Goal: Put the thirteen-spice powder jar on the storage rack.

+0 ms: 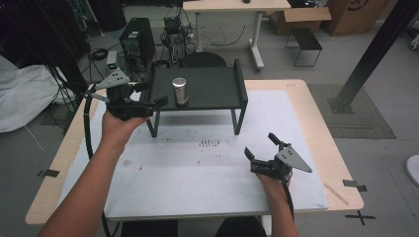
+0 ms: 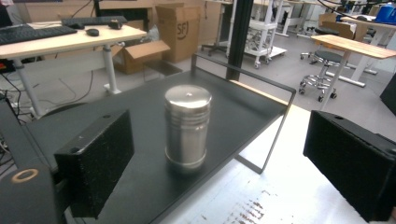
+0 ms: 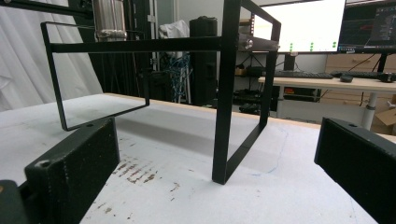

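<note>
Two tools, both spread wide and empty, over my white tabletop (image 1: pixel 207 182).

At the left, my left tool (image 1: pixel 148 95) is raised at the left end of the black shelf (image 1: pixel 207 88), its jaws wide apart and aimed at the steel canister (image 1: pixel 180 91) without touching it; in the left gripper view the canister (image 2: pixel 187 128) stands upright on the shelf top, between the two pads. Right of that, the shelf's legs stand on the stained mat. At the far right, my right tool (image 1: pixel 262 145) rests low on the tabletop, jaws parted, gripping nothing.
</note>
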{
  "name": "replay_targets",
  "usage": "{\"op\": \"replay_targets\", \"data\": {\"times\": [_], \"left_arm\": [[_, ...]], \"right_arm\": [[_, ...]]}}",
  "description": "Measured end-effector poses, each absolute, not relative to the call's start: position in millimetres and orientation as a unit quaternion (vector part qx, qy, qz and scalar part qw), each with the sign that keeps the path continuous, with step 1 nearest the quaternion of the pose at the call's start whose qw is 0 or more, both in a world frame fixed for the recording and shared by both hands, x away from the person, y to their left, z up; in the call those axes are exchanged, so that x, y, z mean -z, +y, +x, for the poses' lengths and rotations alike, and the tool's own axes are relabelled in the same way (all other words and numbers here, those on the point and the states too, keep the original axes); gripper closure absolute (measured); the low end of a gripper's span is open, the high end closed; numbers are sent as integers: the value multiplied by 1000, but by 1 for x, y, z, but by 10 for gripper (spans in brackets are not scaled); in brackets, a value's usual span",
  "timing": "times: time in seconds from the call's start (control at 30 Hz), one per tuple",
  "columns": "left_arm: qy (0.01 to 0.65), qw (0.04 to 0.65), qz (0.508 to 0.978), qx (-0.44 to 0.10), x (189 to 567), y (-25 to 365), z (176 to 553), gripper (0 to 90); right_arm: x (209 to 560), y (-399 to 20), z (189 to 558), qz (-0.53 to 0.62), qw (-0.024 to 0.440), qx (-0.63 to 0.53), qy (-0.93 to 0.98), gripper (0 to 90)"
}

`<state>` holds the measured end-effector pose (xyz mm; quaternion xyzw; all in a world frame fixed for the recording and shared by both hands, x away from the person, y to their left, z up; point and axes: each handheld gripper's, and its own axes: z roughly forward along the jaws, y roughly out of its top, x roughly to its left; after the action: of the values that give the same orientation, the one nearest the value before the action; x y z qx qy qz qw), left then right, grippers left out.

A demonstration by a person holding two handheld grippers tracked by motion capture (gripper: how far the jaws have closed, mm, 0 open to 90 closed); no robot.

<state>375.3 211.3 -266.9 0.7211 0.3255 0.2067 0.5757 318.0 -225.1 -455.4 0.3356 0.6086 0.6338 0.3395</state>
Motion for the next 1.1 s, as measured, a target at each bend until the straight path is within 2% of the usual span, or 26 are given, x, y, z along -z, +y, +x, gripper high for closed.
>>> {"op": "replay_targets", "data": {"times": [0.4, 1.1], "left_arm": [[292, 596, 712, -230, 284, 214, 357, 37], [303, 593, 708, -235, 343, 229, 345, 13]], "right_arm": [[455, -225, 318, 336, 339, -634, 608, 0], [455, -225, 318, 335, 340, -634, 608, 0]]}}
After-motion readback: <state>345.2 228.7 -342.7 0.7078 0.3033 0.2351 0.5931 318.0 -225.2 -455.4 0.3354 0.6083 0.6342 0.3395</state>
